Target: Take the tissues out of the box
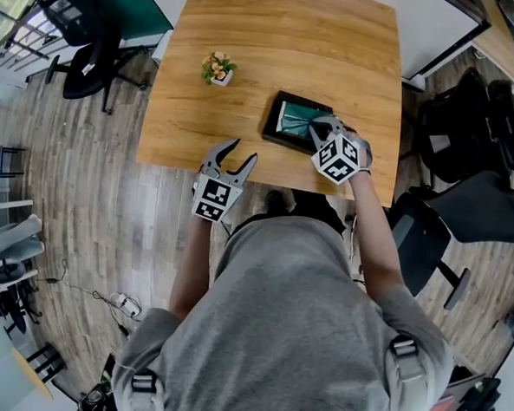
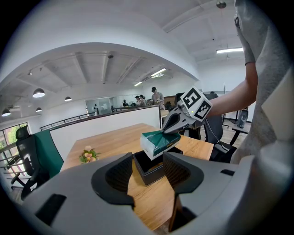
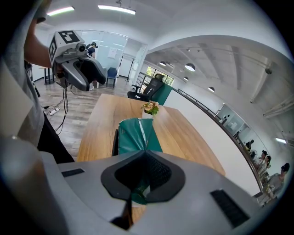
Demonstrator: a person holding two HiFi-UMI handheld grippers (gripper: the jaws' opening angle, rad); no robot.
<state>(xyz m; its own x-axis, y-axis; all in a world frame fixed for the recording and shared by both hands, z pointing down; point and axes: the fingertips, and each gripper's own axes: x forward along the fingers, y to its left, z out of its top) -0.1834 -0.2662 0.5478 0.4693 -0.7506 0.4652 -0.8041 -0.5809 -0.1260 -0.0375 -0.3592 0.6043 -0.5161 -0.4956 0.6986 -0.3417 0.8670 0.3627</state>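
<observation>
Grey-shirted shoulders fill the foreground. Beyond them, the left gripper (image 1: 245, 149) hovers at the table's (image 1: 336, 40) near edge, jaws apart and empty. The right gripper (image 1: 316, 126) is pinched together on the green tissue pack (image 1: 295, 118), tilted and half-raised from the black box (image 1: 274, 137) toward the near right corner. Lift straight up with a firm pinch, and pin the box if it drags. A small plant (image 1: 218, 68) stands farther back.

the tissue pack (image 1: 294, 120) covers the box (image 1: 272, 130) floor; the right hand-held gripper (image 1: 321, 126) hides the pack's gripped end.
</observation>
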